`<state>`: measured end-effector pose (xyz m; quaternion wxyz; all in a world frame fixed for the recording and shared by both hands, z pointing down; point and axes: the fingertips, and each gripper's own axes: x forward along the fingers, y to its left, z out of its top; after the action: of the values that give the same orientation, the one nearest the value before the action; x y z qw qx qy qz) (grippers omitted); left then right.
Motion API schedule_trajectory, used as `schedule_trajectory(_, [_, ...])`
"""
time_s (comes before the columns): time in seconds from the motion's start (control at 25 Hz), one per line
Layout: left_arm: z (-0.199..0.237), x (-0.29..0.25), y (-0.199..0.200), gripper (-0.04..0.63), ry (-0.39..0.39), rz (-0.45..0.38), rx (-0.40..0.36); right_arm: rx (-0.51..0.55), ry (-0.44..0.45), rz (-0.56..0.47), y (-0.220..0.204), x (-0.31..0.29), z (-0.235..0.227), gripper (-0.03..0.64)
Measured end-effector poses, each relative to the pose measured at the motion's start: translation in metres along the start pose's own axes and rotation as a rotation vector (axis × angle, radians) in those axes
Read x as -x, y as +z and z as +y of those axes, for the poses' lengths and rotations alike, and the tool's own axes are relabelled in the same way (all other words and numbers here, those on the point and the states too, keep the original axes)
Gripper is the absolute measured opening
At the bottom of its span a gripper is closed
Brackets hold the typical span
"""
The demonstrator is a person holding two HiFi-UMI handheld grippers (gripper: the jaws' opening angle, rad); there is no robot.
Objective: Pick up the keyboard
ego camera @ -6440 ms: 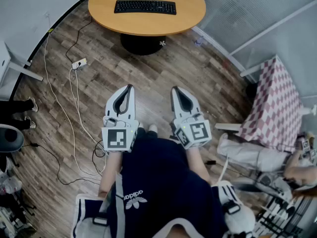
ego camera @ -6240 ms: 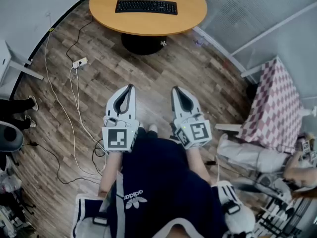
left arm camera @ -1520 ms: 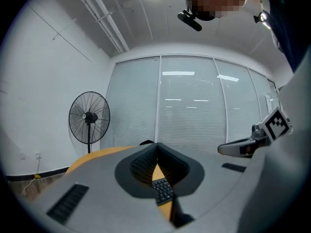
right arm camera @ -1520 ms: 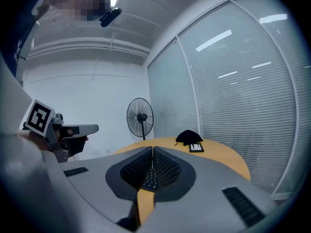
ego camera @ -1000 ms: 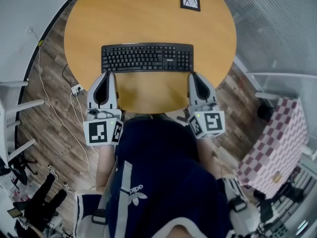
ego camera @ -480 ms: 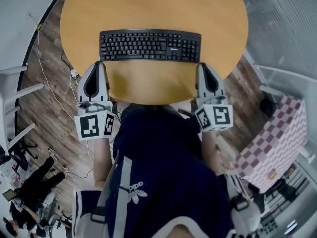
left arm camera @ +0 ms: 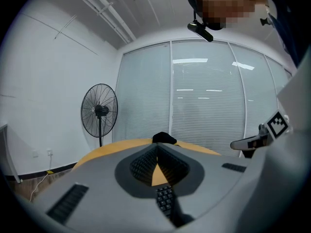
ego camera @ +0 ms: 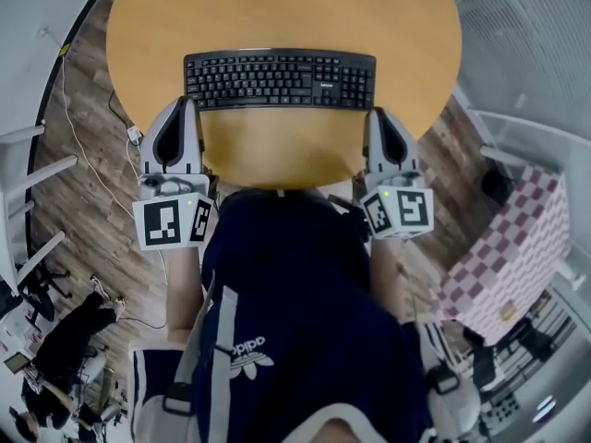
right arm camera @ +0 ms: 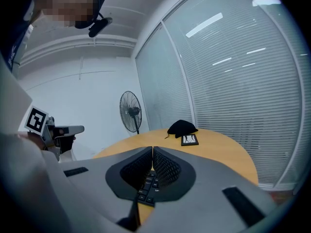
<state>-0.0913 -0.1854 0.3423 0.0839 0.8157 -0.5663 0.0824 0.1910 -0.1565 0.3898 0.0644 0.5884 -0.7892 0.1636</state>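
Note:
A black keyboard (ego camera: pixel 280 66) lies flat on the round wooden table (ego camera: pixel 277 7), its long side facing me. My left gripper (ego camera: pixel 187 103) sits at the keyboard's near left corner with its jaws shut and nothing between them. At the near right corner is my right gripper (ego camera: pixel 378 113), also shut and empty. In the left gripper view the shut tips (left arm camera: pixel 156 147) point across the table, with keyboard keys (left arm camera: pixel 165 199) showing through the gap below. The right gripper view has the shut tips (right arm camera: pixel 152 150) over keys (right arm camera: pixel 147 185). Neither gripper visibly touches the keyboard.
A small framed picture (right arm camera: pixel 189 140) and a black lump (right arm camera: pixel 182 126) lie on the table's far side. A standing fan (left arm camera: pixel 99 113) and a glass wall with blinds stand beyond. White cables (ego camera: pixel 83 127) trail on the wood floor at the left; a checkered cloth (ego camera: pixel 503 266) is at the right.
I have walked up to the table from across the room. Over the last second both grippers have spread apart and come forward to the keyboard's near corners.

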Motion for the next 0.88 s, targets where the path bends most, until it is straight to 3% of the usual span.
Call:
schedule_trajectory(0.4, [0.018, -0.002, -0.019, 0.005, 0.003, 0.030, -0.007, 0.018, 0.008, 0.000, -0.009, -0.016, 0.012, 0.006])
schedule_trajectory(0.64, [0.037, -0.004, -0.032, 0.005, 0.037, 0.056, 0.001, 0.033, 0.060, 0.014, -0.008, -0.026, 0.023, 0.008])
schedule_trajectory(0.88, [0.053, -0.022, -0.043, 0.006, 0.040, 0.096, 0.012, 0.009, 0.046, 0.042, -0.012, -0.038, 0.006, 0.008])
